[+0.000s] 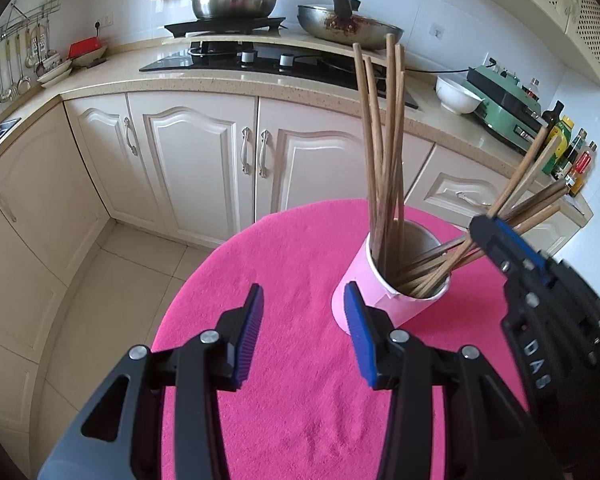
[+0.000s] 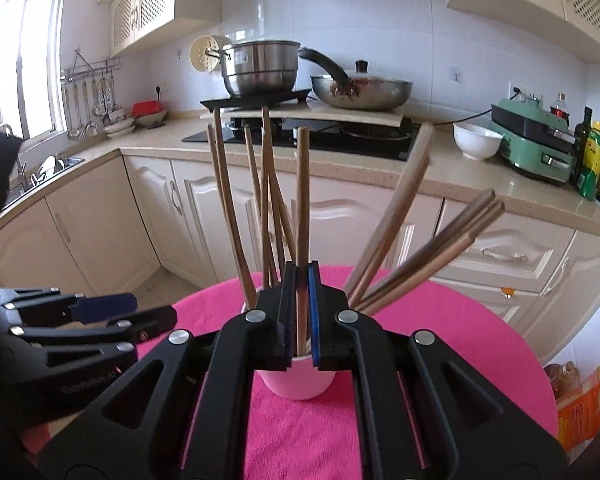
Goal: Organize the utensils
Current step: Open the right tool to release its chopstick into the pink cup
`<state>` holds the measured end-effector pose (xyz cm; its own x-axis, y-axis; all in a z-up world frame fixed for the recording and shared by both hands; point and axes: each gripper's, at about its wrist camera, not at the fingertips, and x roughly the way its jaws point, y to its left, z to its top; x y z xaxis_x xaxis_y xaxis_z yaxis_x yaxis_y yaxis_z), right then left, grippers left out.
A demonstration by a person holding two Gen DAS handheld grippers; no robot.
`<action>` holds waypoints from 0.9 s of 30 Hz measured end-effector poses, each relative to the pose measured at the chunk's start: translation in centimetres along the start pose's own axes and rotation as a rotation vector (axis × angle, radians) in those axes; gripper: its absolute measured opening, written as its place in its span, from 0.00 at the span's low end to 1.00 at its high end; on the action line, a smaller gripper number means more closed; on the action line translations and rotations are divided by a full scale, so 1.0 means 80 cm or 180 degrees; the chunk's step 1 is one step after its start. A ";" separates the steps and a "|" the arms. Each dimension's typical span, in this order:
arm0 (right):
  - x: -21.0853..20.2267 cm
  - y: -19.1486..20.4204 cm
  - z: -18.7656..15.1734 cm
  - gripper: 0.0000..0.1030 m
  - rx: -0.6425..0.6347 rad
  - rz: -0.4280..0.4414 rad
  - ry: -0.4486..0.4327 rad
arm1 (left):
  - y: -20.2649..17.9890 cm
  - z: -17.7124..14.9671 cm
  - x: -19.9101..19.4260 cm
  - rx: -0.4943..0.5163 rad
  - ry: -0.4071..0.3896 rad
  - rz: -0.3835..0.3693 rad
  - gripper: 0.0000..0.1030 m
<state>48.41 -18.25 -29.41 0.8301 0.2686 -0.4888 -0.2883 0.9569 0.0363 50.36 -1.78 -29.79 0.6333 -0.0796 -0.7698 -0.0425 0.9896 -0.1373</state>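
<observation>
Lowering a single chopstick (image 2: 302, 200) toward the pink cup (image 2: 296, 380), the right gripper (image 2: 300, 320) risks jamming its tip on the crowded sticks or the rim, in my judgement, which could tip the light cup on the pink-covered bench (image 1: 300, 400). Its fingers are clamped together on that chopstick, directly above the cup mouth. The left gripper (image 1: 304, 336) hangs with fingers apart and empty, the cup just beyond its right finger (image 1: 358, 320); whether they touch is unclear.
</observation>
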 end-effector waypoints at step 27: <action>-0.006 -0.044 0.009 0.07 0.0586 0.0208 0.0244 | -0.020 0.006 -0.023 -0.0002 -0.0106 0.0027 0.40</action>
<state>49.40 -21.70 -28.69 0.7717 0.3282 -0.5448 -0.2422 0.9437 0.2254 49.61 -3.12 -27.83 0.6584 -0.0673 -0.7496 -0.0484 0.9902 -0.1314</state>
